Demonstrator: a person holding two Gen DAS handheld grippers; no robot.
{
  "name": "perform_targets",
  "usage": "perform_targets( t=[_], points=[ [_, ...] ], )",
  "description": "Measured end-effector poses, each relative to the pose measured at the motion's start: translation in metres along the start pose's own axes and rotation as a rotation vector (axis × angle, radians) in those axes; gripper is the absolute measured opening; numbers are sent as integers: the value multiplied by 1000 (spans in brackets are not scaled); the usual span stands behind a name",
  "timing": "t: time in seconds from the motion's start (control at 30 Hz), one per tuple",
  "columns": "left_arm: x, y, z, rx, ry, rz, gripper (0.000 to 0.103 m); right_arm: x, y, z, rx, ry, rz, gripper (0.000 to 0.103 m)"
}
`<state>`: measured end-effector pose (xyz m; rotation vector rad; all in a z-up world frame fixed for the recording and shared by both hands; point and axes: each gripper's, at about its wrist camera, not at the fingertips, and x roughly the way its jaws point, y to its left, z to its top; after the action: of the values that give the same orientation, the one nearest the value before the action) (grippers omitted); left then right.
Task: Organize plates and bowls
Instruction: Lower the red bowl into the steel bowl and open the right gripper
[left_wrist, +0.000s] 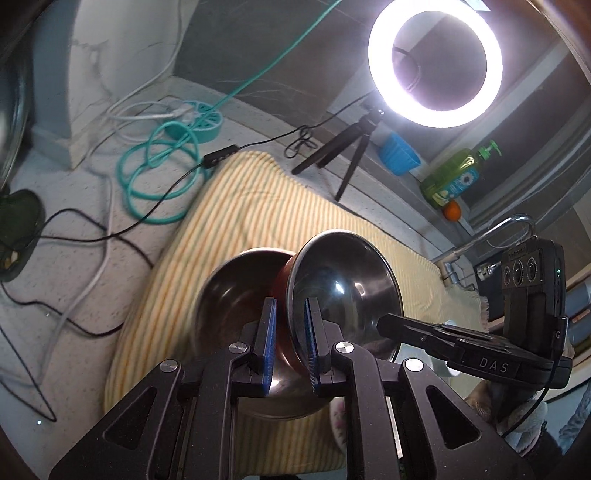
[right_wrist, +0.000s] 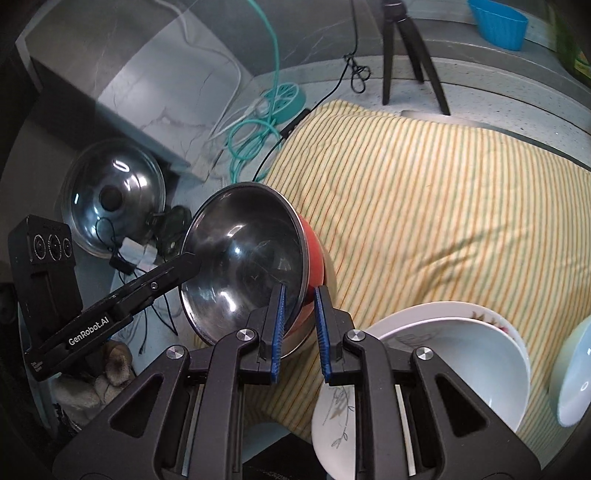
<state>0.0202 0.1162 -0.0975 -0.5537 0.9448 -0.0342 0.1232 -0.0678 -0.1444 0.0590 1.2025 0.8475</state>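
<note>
A steel bowl with a red outside (left_wrist: 343, 280) hangs tilted over the yellow striped cloth (left_wrist: 295, 206). My left gripper (left_wrist: 290, 306) is shut on its near rim, with the red wall between the blue pads. In the right wrist view the same bowl (right_wrist: 251, 258) is pinched at its rim by my right gripper (right_wrist: 300, 291), also shut. The left gripper (right_wrist: 192, 260) reaches the opposite rim. A second steel bowl (left_wrist: 236, 295), blurred, lies just left of and below the held one. A white bowl (right_wrist: 461, 362), a flowered plate (right_wrist: 332, 417) and a pale blue bowl (right_wrist: 572, 369) sit at the cloth's near right.
A lit ring light (left_wrist: 436, 62) on a small tripod (left_wrist: 332, 155) stands behind the cloth. Teal and black cables (left_wrist: 159, 177) lie on the counter to the left. A pot lid (right_wrist: 114, 199) leans at the left. A blue cup (left_wrist: 399, 153), a green soap bottle (left_wrist: 454, 177) and a tap (left_wrist: 491, 236) are at the right.
</note>
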Motion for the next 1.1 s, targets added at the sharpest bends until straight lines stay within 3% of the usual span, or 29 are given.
perform_targets(
  t=[0.37, 0.7, 0.83, 0.9, 1.1],
  points=[
    [8, 19, -12, -32, 40, 40, 13, 34, 11, -4, -41, 48, -61, 16],
    [14, 19, -14, -6, 45, 89, 14, 46, 21, -2, -125, 40, -127, 17],
    [12, 18, -12, 5, 30, 101, 19, 43, 24, -1, -146, 17, -121, 36],
    [10, 16, -11, 12, 24, 103, 19, 38, 26, -1, -149, 8, -109, 40],
    [4, 11, -8, 27, 11, 93, 19, 21, 31, -2, -168, -22, -83, 41]
  ],
)
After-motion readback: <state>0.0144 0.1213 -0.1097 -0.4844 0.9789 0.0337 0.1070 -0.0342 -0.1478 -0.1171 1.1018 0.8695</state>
